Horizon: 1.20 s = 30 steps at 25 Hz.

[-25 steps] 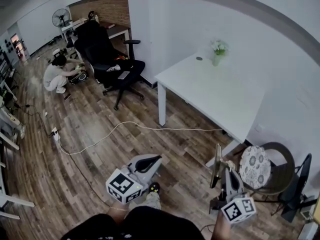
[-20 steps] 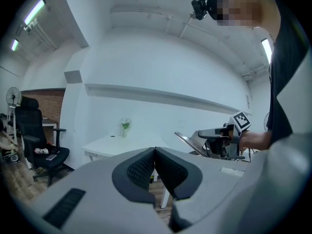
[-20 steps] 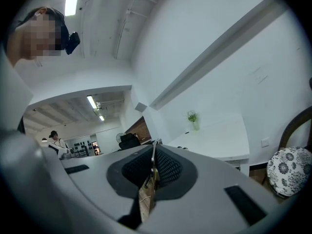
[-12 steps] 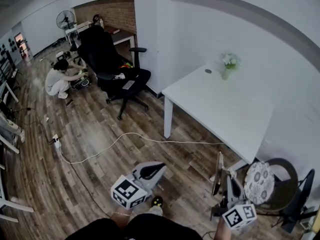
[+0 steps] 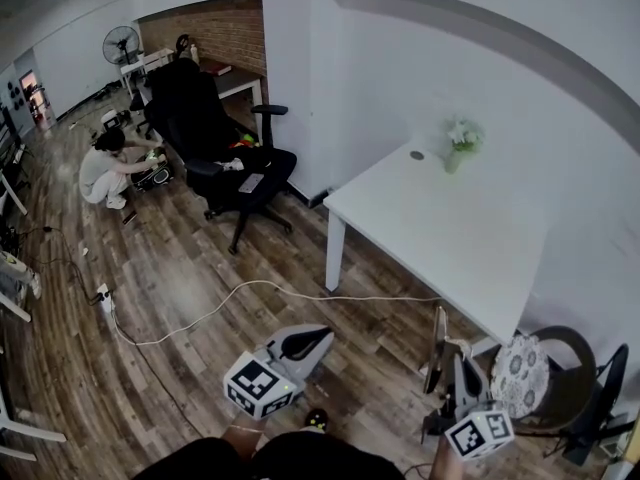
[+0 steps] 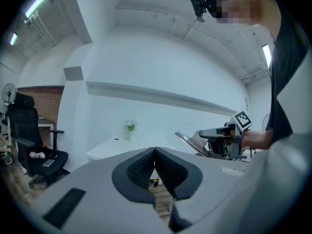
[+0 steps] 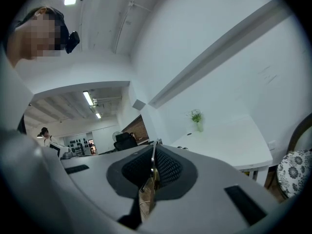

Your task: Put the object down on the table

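Indoors, white table on wood floor, left gripper jaws together, empty, right gripper jaws clamping thin metal object.

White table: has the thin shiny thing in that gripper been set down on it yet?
Not yet. Done: the right gripper is shut on the thin, flat, shiny metal piece. In hand: it is held upright above the wooden floor, short of the white table. Left: reaching the table and laying it down.

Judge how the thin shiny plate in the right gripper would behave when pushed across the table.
The plate juts past the right gripper without sagging, so probably stiff. Its shiny, metal-like face may slide easily on the white table. Pinched at one edge, it seems light.
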Motion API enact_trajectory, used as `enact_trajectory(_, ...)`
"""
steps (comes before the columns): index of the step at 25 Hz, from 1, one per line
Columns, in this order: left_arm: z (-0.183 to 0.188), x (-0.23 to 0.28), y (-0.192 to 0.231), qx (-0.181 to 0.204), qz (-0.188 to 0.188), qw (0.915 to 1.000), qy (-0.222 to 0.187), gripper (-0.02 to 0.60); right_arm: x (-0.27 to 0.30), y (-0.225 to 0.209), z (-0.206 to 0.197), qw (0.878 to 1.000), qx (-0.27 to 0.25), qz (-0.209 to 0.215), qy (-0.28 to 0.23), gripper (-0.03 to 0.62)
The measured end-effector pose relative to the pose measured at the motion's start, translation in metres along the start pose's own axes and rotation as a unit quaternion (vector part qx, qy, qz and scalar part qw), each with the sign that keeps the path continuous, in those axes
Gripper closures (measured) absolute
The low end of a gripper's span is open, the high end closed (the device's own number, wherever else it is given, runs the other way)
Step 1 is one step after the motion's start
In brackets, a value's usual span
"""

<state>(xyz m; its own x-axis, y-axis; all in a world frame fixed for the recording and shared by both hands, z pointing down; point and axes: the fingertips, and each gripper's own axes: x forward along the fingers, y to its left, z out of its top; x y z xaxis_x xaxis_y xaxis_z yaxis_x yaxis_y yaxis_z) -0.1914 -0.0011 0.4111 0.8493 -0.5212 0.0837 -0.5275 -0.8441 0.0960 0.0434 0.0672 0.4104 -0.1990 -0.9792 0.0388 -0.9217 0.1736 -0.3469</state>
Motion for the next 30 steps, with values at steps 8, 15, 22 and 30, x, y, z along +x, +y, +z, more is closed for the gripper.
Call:
enact_trajectory(8,0.000,-0.004,0.030,-0.003,0.001,1.0000,-0.006,0.588,0.022,0.013,-0.003,1.000,-0.006,-0.004,0.004,0.588)
enact_trajectory(15,-0.002,0.017,0.035,-0.007,-0.013,0.9999,-0.001,0.588,0.039,0.006,-0.004,1.000,0.008,-0.005,0.010,0.588)
enact_trajectory(22,0.006,0.051,0.059,-0.001,0.004,1.0000,-0.001,0.588,0.082,-0.024,0.007,1.000,0.016,0.012,0.005,0.588)
enact_trajectory(30,0.013,0.119,0.091,-0.005,0.011,0.9999,-0.001,0.588,0.144,-0.075,0.018,0.999,0.023,0.019,0.015,0.588)
